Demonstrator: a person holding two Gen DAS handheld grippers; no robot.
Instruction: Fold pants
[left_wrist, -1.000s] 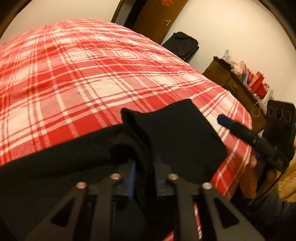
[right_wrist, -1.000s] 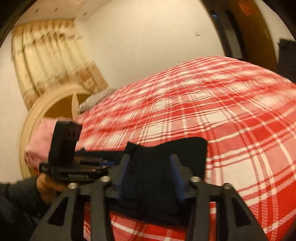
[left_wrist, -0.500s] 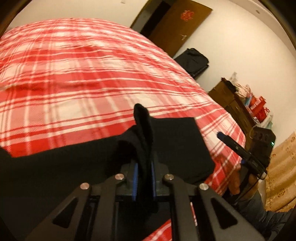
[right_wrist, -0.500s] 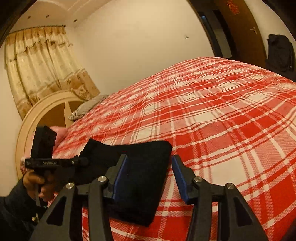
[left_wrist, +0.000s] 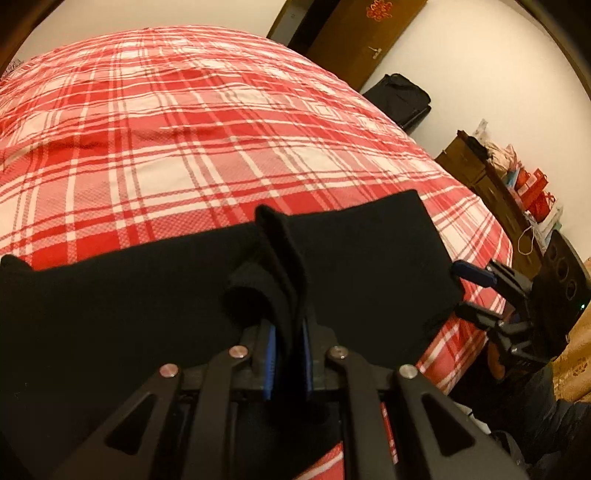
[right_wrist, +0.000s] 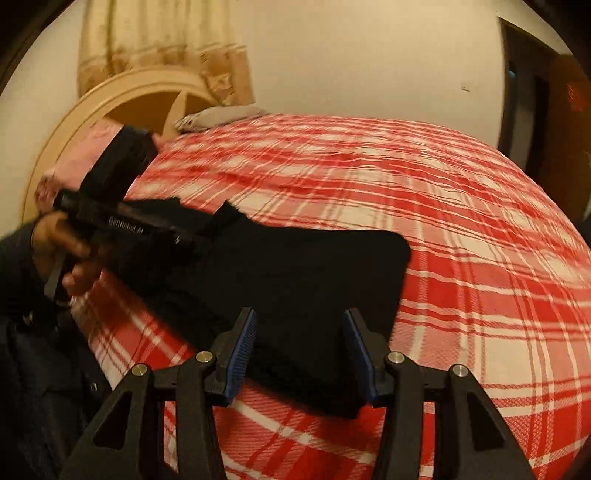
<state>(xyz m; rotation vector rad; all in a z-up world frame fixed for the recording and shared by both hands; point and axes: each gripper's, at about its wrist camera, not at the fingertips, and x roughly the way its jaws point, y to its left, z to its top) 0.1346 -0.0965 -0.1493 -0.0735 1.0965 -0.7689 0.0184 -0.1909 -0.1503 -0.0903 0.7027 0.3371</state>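
Since the previous frame, right tool has drawn back from the black pants; its blue pads stand apart, empty, above the folded end. Left tool is clamped on a raised pleat of cloth. Pants lie flat along the near edge of the plaid bed.

Pants flat on bed near edge; suitcase, dresser beyond, rt side.
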